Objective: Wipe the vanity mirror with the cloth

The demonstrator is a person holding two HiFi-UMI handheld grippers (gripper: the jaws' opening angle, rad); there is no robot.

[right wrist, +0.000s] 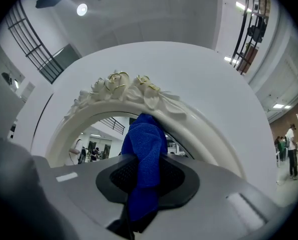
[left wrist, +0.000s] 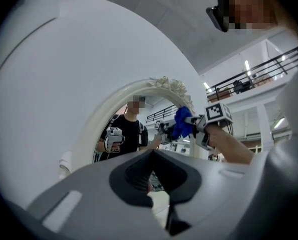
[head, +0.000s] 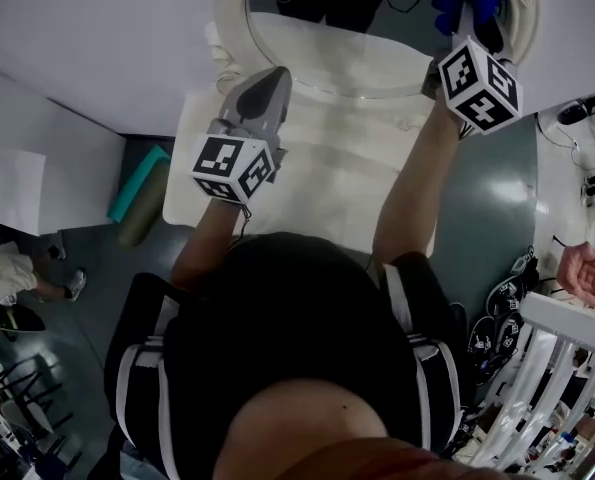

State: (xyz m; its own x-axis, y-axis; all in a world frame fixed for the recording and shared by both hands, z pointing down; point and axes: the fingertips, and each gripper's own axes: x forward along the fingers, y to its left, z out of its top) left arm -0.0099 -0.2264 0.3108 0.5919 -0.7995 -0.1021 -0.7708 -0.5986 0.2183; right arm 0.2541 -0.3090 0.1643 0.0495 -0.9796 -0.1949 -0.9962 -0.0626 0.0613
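Observation:
The oval vanity mirror point(head: 377, 53) has a white frame point(head: 232, 18) topped with moulded roses point(right wrist: 118, 84). My right gripper point(right wrist: 144, 176) is shut on a blue cloth point(right wrist: 146, 149), which is pressed against the glass just under the roses at the mirror's upper right. The left gripper view shows that cloth point(left wrist: 183, 124) and the right gripper point(left wrist: 196, 124) against the frame point(left wrist: 103, 114). My left gripper point(left wrist: 151, 171) is shut with nothing in it. It is held up in front of the mirror's lower left, jaws pointing at the glass point(head: 265, 86).
The mirror stands on a white vanity table point(head: 317, 178) against a white wall. A teal roll point(head: 137, 183) lies on the floor to the left. Another person's hand point(head: 582, 273) and a white rack point(head: 567, 368) are at the right. A shoe point(head: 72, 286) shows at the left.

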